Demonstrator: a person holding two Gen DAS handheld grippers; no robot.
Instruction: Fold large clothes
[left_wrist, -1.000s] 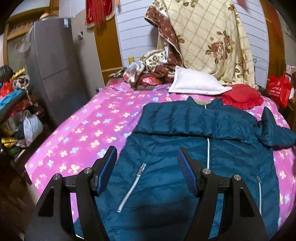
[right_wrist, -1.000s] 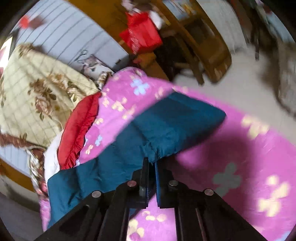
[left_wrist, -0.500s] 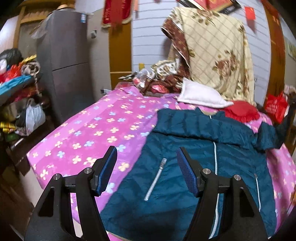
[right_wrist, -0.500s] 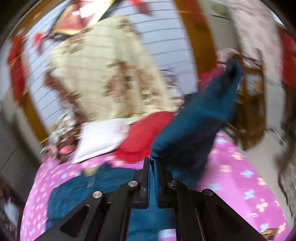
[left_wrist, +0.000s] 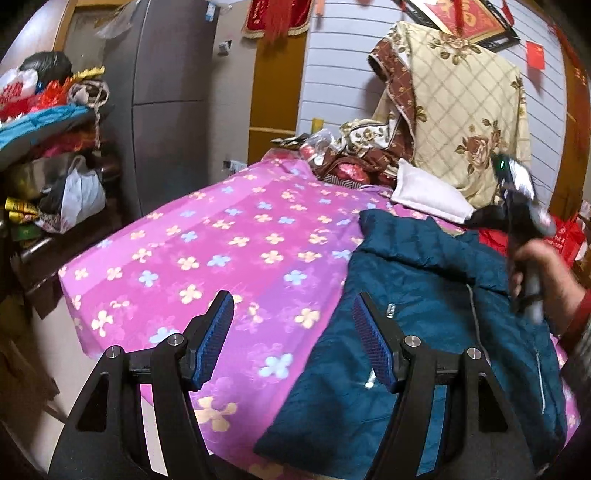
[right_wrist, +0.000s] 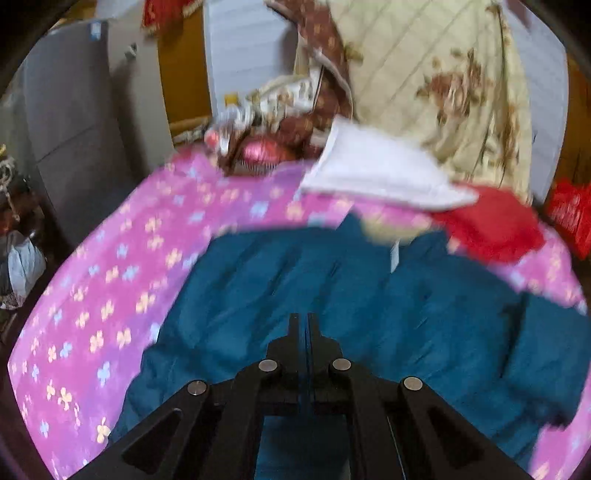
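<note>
Right wrist view: right gripper (right_wrist: 303, 325) has swung the sleeve across the jacket (right_wrist: 332, 295), jaws apparently still pinching it; left gripper (left_wrist: 293, 325) hangs open.

Teal quilted jacket (left_wrist: 424, 314); pink flowered bedsheet (left_wrist: 221, 258).

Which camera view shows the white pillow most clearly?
The left wrist view: there the white pillow is sharp, lying at the head of the bed beyond the blue jacket. In the right wrist view the pillow appears larger and more central, but motion blur smears its edges.
</note>
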